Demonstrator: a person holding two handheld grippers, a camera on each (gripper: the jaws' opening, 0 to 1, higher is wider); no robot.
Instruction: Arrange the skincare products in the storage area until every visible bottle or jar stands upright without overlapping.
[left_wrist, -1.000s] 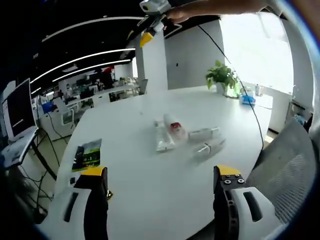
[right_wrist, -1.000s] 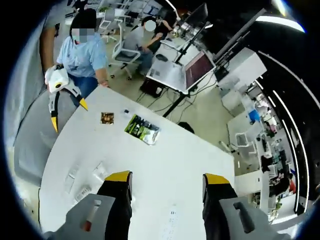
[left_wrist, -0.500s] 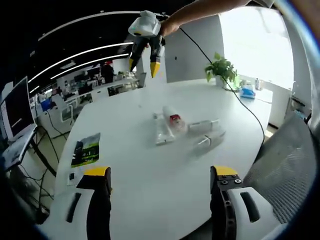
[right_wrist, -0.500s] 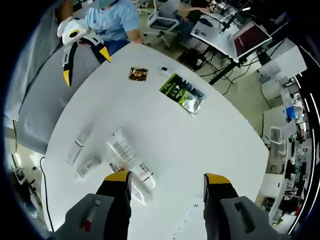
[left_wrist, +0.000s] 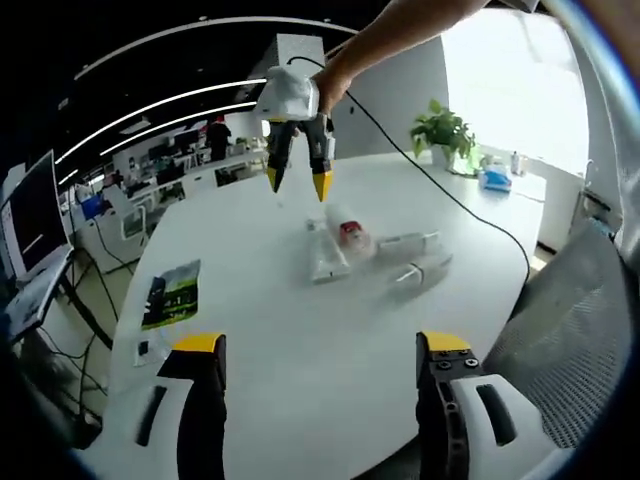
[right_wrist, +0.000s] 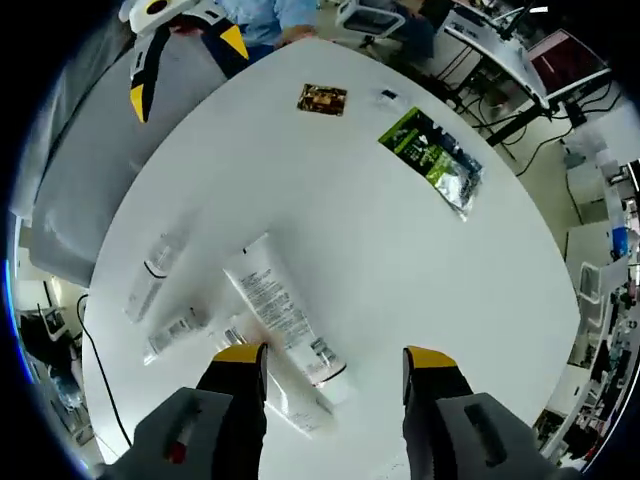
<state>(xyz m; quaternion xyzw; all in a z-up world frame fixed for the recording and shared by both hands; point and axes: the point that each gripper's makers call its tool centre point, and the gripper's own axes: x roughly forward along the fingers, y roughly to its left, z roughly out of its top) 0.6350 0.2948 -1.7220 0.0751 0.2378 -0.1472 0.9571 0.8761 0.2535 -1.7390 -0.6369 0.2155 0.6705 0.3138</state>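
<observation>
On the white table (right_wrist: 400, 250), in the right gripper view, two small tubes (right_wrist: 160, 275) lie flat at nine o'clock of the big white tube (right_wrist: 283, 318), which lies flat at centre. The right gripper (right_wrist: 325, 365) hovers over it, jaws apart and empty; the left gripper (left_wrist: 318, 350) is likewise spread, holding nothing. The tubes look light, soft and slippery, probably best pinched near the stiff cap end. A green packet (right_wrist: 432, 160) lies at one o'clock.

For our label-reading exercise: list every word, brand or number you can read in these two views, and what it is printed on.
None can be read.
Large tube: dark print lines, too small.
Two small tubes: marks blurred.
Green packet: print blurred.
Brown card: pattern, no legible text.
</observation>
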